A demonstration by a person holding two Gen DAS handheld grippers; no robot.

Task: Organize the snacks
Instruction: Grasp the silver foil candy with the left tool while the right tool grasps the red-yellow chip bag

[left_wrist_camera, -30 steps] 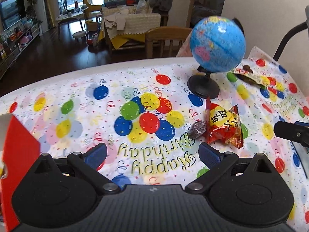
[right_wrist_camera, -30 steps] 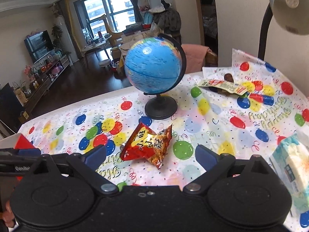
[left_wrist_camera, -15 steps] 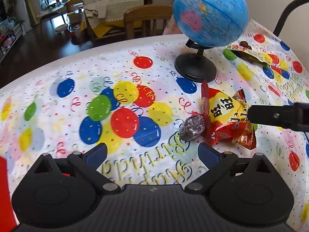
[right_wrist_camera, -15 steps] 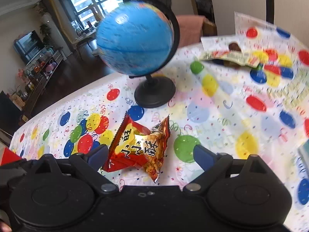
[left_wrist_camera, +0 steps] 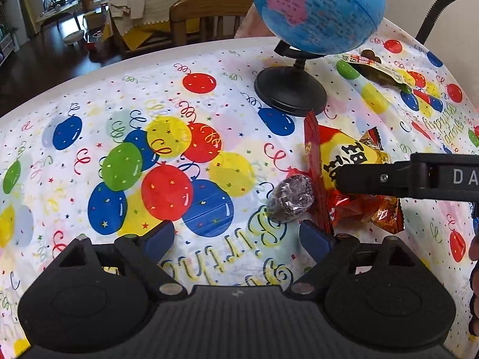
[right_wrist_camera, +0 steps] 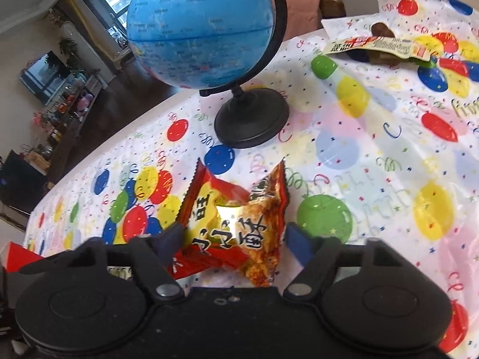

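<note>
A red and yellow snack bag (right_wrist_camera: 233, 224) lies on the balloon tablecloth, between the open jaws of my right gripper (right_wrist_camera: 233, 242); the blue pads stand either side of it, not closed. The bag also shows in the left wrist view (left_wrist_camera: 350, 176), partly behind the right gripper's black finger (left_wrist_camera: 389, 179). A small dark foil-wrapped snack (left_wrist_camera: 292, 199) lies just left of the bag. My left gripper (left_wrist_camera: 236, 236) is open and empty, low over the cloth, with the foil snack just ahead of its right pad. A flat snack packet (right_wrist_camera: 380, 45) lies at the far right.
A blue globe on a black stand (right_wrist_camera: 251, 119) stands just behind the snack bag; it also shows in the left wrist view (left_wrist_camera: 290, 92). A red box corner (right_wrist_camera: 21, 257) is at the left. A black lamp stem (left_wrist_camera: 443, 3) rises at the far right. The table edge (left_wrist_camera: 89, 71) curves behind.
Both grippers have moved forward and lower toward the snacks. The right gripper's jaws now straddle the red and yellow bag. The foil snack is nearer the left gripper's right pad.
</note>
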